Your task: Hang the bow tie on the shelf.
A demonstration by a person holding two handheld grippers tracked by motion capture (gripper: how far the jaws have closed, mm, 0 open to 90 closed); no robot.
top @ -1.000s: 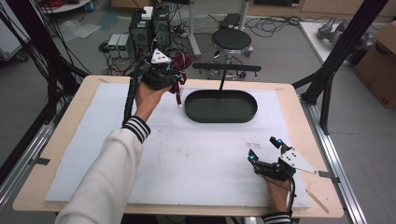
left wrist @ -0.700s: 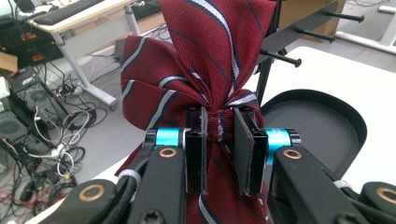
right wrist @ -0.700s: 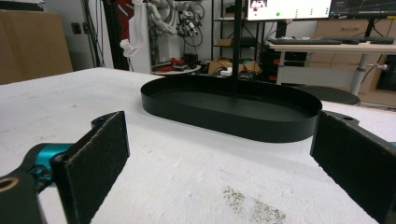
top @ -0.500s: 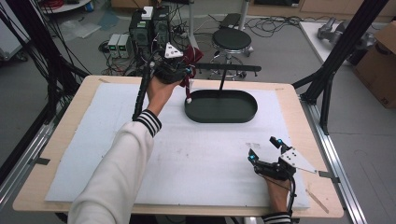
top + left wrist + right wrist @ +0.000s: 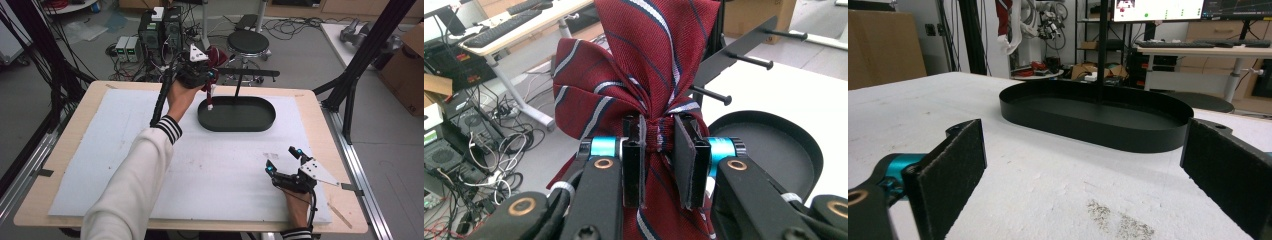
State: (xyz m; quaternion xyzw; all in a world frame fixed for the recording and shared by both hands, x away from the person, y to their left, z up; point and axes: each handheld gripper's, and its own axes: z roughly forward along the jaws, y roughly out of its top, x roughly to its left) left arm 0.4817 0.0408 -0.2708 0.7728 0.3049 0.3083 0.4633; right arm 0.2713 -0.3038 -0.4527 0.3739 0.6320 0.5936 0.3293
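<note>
1. Left gripper [image 5: 209, 86], far-left part of the desk [image 5: 90, 150]: its fingers [image 5: 636, 160] are clenched on a dark red striped tie [image 5: 644, 65]. In the left gripper view the pads pinch a narrow gathered waist of the cloth; folds fan out above the pinch and a tail hangs below.

2. Location of the tie: held in the air above the near-left rim of the black oval tray [image 5: 240, 120], clear of the desk. A light-coloured end dangles toward the tray in the high view.

3. Governing relation: the black rack with pegs [image 5: 744, 55] stands on a post rising from the tray, beyond and to the right of the clenched fingers in the left gripper view. The pegs run roughly level, and the nearest peg tip lies just right of the tie's bunched folds. The tie's long axis runs up and down through the fingers, crosswise to the pegs. In my judgement, any hanging move goes right and onward.

4. Right gripper [image 5: 285, 166], near-right of the desk: released, fingers [image 5: 948, 165] wide apart with nothing between them. It sits well apart from the tray, so the left hand is plainly nearer.

5. Obscured: the tie's full length is cut off at the frame edges, and the folds hide the rack's left part.
</note>
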